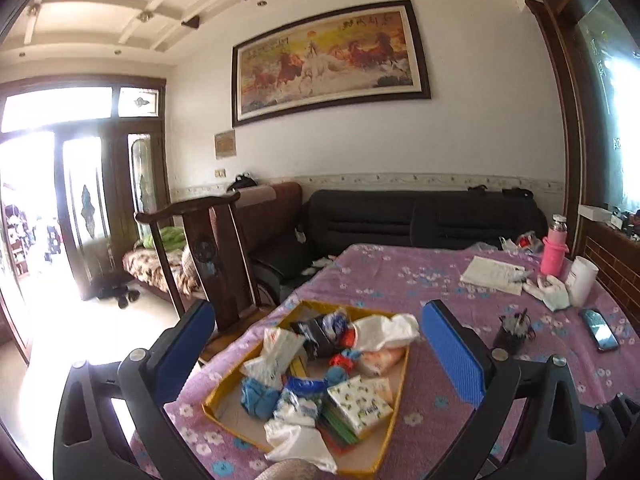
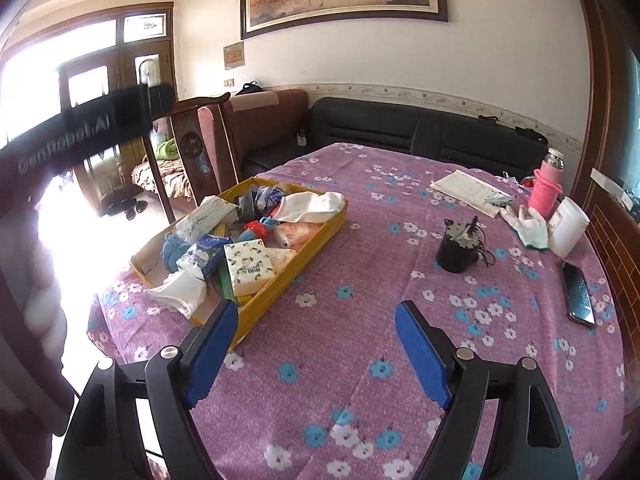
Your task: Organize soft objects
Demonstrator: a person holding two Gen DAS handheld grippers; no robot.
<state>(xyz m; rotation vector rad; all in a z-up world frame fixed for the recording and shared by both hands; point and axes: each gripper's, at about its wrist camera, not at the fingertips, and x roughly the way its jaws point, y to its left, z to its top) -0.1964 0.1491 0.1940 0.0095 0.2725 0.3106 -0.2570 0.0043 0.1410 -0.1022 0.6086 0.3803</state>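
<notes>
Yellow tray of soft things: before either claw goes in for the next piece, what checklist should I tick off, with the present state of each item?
1. Left claw open and empty: ok, nothing between its blue pads.
2. Right claw open and empty: ok, only tablecloth shows between the pads.
3. Yellow tray fully on the table: ok.
4. Soft items contained: not ok, a white cloth droops over the near tray corner.
5. Lemon-print tissue pack reachable on top of the pile: ok.
6. What lies beneath the pile: cannot tell.
</notes>
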